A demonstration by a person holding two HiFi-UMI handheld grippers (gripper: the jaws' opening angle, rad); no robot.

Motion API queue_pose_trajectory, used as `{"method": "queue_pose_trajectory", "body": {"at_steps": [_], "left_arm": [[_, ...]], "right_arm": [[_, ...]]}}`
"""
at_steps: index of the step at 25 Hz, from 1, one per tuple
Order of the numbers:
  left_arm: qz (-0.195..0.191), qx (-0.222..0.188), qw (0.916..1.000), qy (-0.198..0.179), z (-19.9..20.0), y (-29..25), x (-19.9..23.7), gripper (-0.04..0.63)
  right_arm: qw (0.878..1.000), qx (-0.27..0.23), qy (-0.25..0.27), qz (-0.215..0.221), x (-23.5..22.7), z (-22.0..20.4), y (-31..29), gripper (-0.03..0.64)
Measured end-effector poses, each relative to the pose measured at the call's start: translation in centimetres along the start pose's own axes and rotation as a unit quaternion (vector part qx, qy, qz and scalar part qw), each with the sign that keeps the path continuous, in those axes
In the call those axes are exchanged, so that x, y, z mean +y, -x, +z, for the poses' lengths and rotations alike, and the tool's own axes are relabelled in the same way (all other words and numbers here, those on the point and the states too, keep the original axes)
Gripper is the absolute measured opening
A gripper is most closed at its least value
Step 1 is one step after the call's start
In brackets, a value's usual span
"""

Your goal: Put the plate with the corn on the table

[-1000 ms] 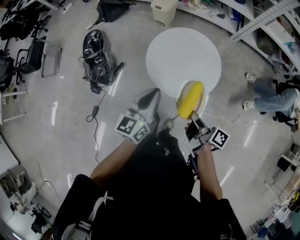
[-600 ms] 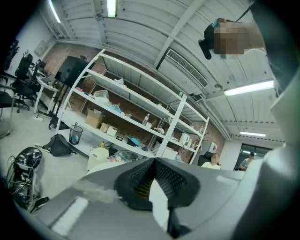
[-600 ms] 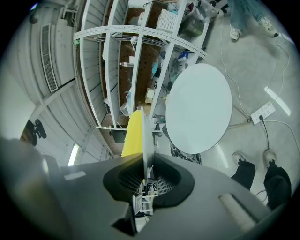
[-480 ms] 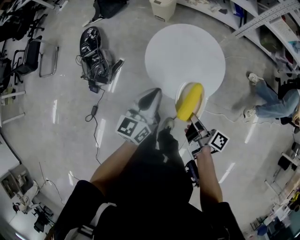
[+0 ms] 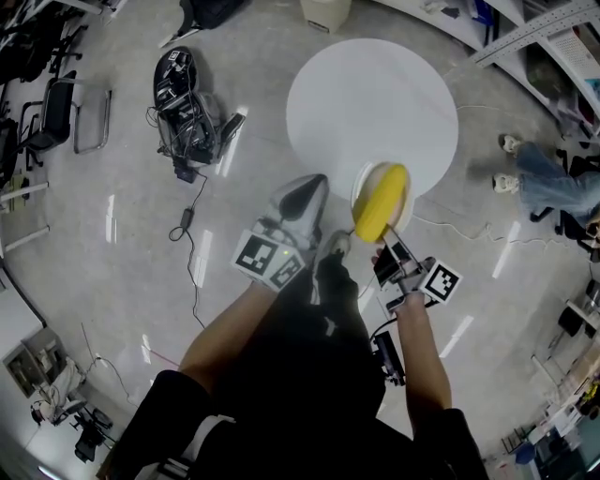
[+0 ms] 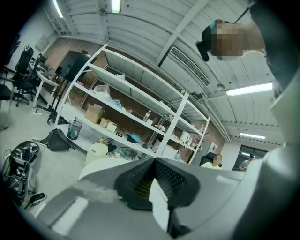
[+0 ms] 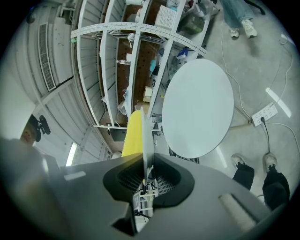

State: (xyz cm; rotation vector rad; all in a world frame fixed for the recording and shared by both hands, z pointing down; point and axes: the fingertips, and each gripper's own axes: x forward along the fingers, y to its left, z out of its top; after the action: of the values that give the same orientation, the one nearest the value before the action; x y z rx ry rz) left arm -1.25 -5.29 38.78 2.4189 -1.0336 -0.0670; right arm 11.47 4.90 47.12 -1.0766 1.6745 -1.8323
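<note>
A white plate (image 5: pixel 364 193) carrying a yellow corn cob (image 5: pixel 381 201) is held out above the floor, just before the near edge of the round white table (image 5: pixel 372 105). My right gripper (image 5: pixel 387 246) is shut on the plate's near rim. In the right gripper view the plate (image 7: pixel 144 136) shows edge-on between the jaws, with the corn (image 7: pixel 134 133) on its left and the table (image 7: pixel 199 107) ahead. My left gripper (image 5: pixel 307 186) hangs beside the plate on the left, its jaws together and empty. The left gripper view shows a bit of the table (image 6: pixel 97 163) beyond the jaws.
A black bag with tangled cables (image 5: pixel 186 101) lies on the floor to the left, with chairs (image 5: pixel 66 112) further left. A beige bin (image 5: pixel 325 13) stands behind the table. A seated person's legs (image 5: pixel 548 186) are at the right. Shelving (image 6: pixel 140 117) lines the far wall.
The table has come a little nearer and looks larger. The plate with the corn and both grippers keep the same places in the view. The seated person's legs have shifted.
</note>
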Motion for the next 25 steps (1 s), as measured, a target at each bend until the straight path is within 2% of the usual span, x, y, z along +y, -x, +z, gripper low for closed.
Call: {"method": "queue_pose_trajectory", "body": {"at_steps": [11,25], "left_arm": [[0.005,0.003,0.9998,0.021,-2.4,-2.1,1.9,0.005],[-0.003,0.019,0.9996,0.020,-5.0,-4.1,4.2,0.005]], "right_arm": [[1.000,0.012,0.001,0.002,-3.8,0.7,-1.3,0.048],[1.000,0.020,0.004,-0.009,-8.3,1.0,-4.3,0.048]]}}
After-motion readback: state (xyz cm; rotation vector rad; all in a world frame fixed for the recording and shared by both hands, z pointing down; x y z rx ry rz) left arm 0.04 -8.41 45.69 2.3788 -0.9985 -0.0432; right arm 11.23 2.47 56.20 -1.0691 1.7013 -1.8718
